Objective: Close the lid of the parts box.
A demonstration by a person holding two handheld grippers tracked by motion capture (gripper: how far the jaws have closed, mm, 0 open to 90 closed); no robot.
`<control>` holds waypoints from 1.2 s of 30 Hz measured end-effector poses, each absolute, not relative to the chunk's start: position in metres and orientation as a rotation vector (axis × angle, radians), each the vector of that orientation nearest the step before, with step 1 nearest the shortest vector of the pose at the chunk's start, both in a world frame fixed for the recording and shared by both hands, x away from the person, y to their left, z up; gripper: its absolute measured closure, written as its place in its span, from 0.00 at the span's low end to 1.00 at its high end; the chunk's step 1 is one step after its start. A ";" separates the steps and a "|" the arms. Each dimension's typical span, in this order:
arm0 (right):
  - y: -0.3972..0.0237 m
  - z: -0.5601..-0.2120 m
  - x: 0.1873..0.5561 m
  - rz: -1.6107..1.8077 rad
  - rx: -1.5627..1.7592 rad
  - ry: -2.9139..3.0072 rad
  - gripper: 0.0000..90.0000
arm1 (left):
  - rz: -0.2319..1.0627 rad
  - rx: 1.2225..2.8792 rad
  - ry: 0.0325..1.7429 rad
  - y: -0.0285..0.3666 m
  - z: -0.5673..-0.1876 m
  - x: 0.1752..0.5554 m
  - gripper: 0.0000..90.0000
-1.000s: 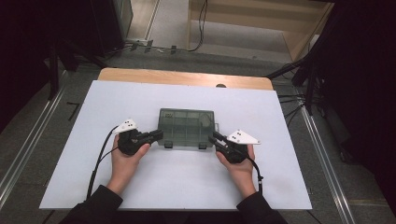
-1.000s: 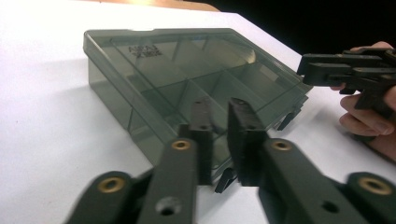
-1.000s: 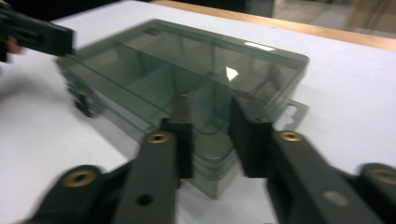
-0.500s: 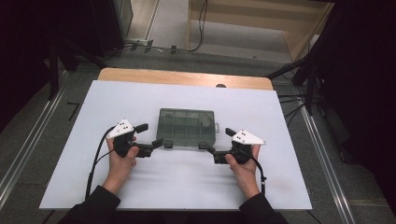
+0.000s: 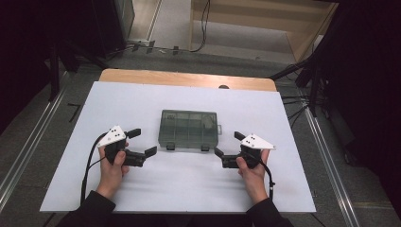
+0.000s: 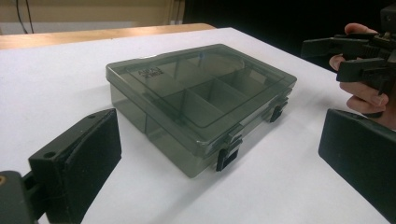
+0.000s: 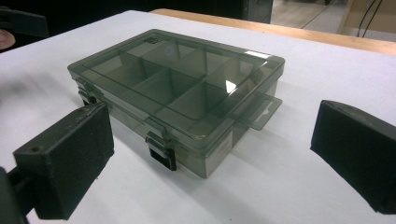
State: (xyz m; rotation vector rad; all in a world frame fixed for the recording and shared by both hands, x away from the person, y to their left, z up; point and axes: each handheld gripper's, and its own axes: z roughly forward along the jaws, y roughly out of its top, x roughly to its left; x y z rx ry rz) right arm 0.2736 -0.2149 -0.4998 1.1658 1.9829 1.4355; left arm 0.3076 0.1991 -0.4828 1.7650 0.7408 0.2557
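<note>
Near the middle of the white desk, slightly toward its far edge, a smoky translucent compartment box sits flat with its lid closed, its two dark latches facing the near edge where the person sits. On either side of it a hand-held gripper hovers with nothing in its grasp: the left gripper lies toward the desk's left edge, its jaws spread wide and apart from the box, while the right gripper mirrors it toward the right edge, jaws likewise spread and clear of the box. Both sets of jaws have just been opening, and nothing lies between them. A tab handle juts from the box's right-hand short side, seen plainly in the right gripper view. Through the lid, dividers split the interior into several compartments, and from the high view a small pale item shows in the far right one; what it is cannot be made out. Raised lettering is moulded into one corner of the lid in the left gripper view, but it is too faint to read. Beyond the white surface, a strip of wooden tabletop runs along the far edge.
</note>
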 end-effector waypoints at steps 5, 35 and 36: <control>-0.221 -0.500 0.270 1.435 1.171 1.982 0.00 | 0.261 1.772 0.749 0.209 -0.484 0.300 0.00; -0.272 -0.506 0.243 1.393 1.233 1.916 0.00 | 0.333 1.760 0.791 0.271 -0.483 0.268 0.00; -0.275 -0.506 0.242 1.389 1.230 1.914 0.00 | 0.336 1.760 0.795 0.273 -0.483 0.267 0.00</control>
